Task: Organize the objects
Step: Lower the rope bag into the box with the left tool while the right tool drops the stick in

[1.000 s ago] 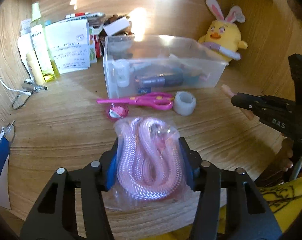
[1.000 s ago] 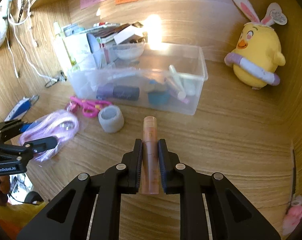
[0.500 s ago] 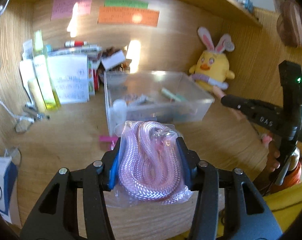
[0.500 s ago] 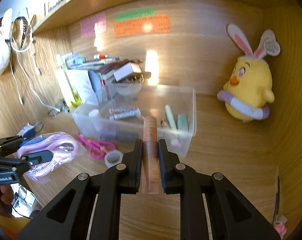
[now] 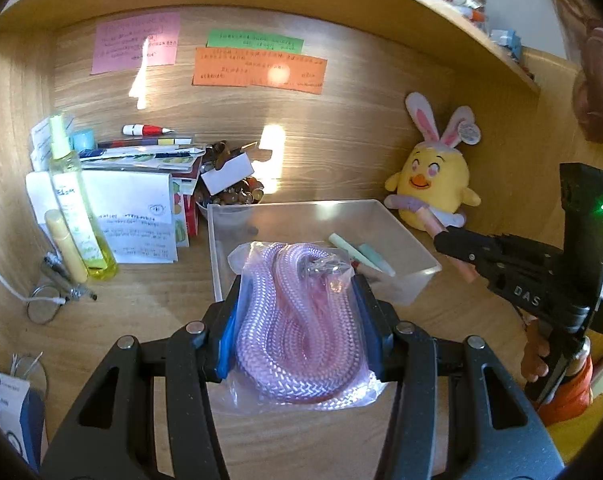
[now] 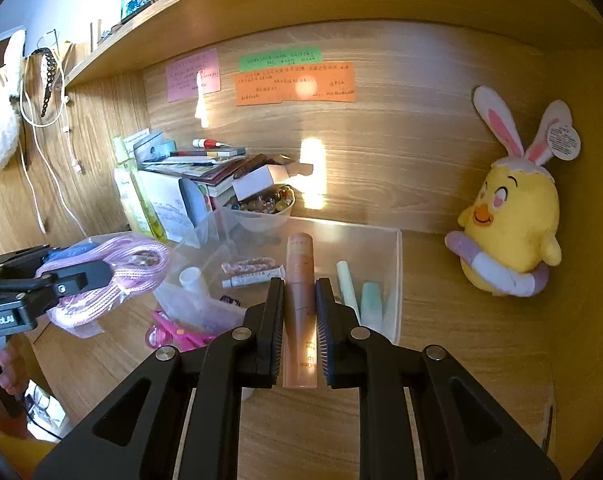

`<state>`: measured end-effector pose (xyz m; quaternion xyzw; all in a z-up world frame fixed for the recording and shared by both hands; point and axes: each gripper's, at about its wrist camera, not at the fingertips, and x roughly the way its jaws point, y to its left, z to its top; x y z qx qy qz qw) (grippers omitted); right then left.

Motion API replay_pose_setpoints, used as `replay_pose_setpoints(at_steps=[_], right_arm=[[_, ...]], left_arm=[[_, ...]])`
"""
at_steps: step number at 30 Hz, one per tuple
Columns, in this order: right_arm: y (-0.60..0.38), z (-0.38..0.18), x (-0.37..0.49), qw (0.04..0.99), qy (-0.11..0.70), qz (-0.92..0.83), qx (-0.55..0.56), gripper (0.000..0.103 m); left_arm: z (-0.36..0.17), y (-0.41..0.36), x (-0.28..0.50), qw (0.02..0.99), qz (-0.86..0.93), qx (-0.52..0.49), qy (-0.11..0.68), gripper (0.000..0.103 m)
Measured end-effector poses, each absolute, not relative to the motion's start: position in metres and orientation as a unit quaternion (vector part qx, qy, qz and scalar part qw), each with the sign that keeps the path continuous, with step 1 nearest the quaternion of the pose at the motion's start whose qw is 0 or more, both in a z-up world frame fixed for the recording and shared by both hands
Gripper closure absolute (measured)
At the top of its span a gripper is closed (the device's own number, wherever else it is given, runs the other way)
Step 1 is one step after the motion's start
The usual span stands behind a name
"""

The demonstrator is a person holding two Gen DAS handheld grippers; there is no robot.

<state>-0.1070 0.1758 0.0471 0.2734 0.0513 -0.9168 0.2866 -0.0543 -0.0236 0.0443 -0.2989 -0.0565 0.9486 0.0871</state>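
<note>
Above bin [image 6: 395, 280], tools gripping rope [image 5: 301, 320], tube [image 6: 299, 308]

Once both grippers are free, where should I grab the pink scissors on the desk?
Only the pink scissors' handle loops show, flat on the desk beside the clear bin. Probably come from above and pinch across the loops; the blades are hidden behind the right gripper.

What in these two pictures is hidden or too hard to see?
- Left wrist view: the front half of the clear bin is hidden behind the bagged pink cord in the left gripper.
- Right wrist view: the pink scissors are partly hidden by the bin's corner and the right gripper, which holds the lip tube.
- Both views: writing on the sticky notes is too small to read.
</note>
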Motion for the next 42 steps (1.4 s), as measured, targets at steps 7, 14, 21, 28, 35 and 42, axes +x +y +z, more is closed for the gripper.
replay_pose_setpoints(at_steps=[7,14,21,28,35,42], right_arm=[[0.16,0.029,-0.132,0.304,0.038,-0.9,0.309,0.089],[0.143,0.006,-0.153,0.312,0.048,-0.882,0.349,0.089],[0.132,-0.008,-0.172,0.311,0.052,-0.871,0.376,0.089],[0.131,-0.016,-0.18,0.308,0.049,-0.866,0.391,0.089],[0.133,-0.008,-0.168,0.296,0.068,-0.877,0.372,0.08],[0.14,0.006,-0.15,0.289,0.077,-0.89,0.344,0.059]], left_arm=[[0.029,-0.02,-0.095,0.097,0.938,-0.328,-0.06,0.053],[0.012,-0.015,-0.126,0.11,0.925,-0.358,-0.067,0.053],[-0.004,-0.013,-0.15,0.103,0.914,-0.385,-0.072,0.053],[-0.009,-0.019,-0.156,0.107,0.91,-0.389,-0.094,0.051],[0.005,-0.015,-0.144,0.105,0.921,-0.367,-0.079,0.046],[0.024,-0.012,-0.12,0.089,0.937,-0.334,-0.055,0.031]])
